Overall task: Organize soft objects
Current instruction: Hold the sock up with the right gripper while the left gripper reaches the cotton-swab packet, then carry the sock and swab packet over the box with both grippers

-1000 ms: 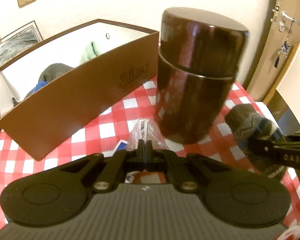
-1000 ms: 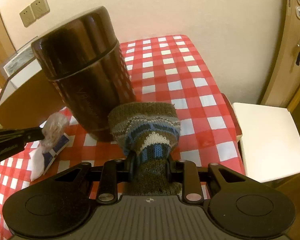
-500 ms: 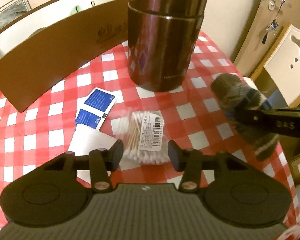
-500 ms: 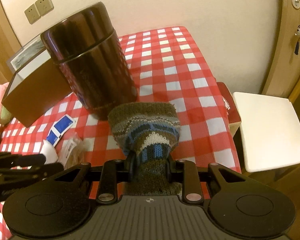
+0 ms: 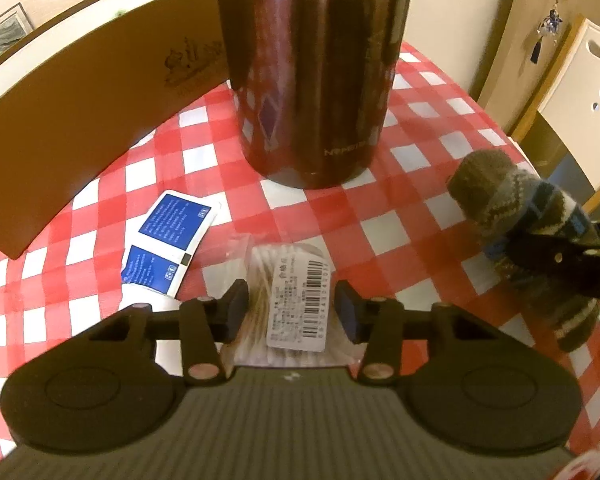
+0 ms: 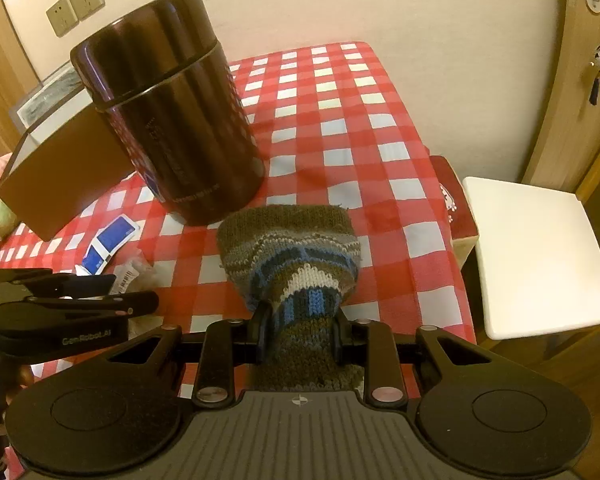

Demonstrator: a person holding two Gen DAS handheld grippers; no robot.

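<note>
Red-and-white checked tablecloth [image 6: 340, 128] on a table against a cream wall; door and a white chair [image 6: 540, 252] off to the side. Dark steel canister [image 5: 312, 80] stands mid-table, and the open brown box [image 5: 80, 92] sits behind and beside it.

Right gripper [image 6: 298, 330]: clamped on the knitted sock [image 6: 296, 256], pads pinching it mid-length, cuff end hanging forward above the cloth. Grip looks solid.

Left gripper [image 5: 288, 310]: jaws apart and closing, straddling the clear bag of cotton swabs [image 5: 288, 296]. The bag lies flat on the cloth, just in front of the canister and just beside the blue-and-white sachets [image 5: 164, 248]. One pad looks close to the bag's edge and the other stands off it. Can't tell if the film is touched yet because it is blurred there.

Likely step: pick up the swab bag, then box it with the sock.

How to do it well:
- Centre the bag between the pads before closing, since it sits off to one side now.
- Get the fingertips low against the cloth, because the bag is thin, slippery film.
- Pinch the swab bundle, not loose plastic.
- Keep clear of the sachets so they don't get dragged along.
- Lift straight and stay off the canister.
- Keep the sock hand parked, away from the left gripper's path.
</note>
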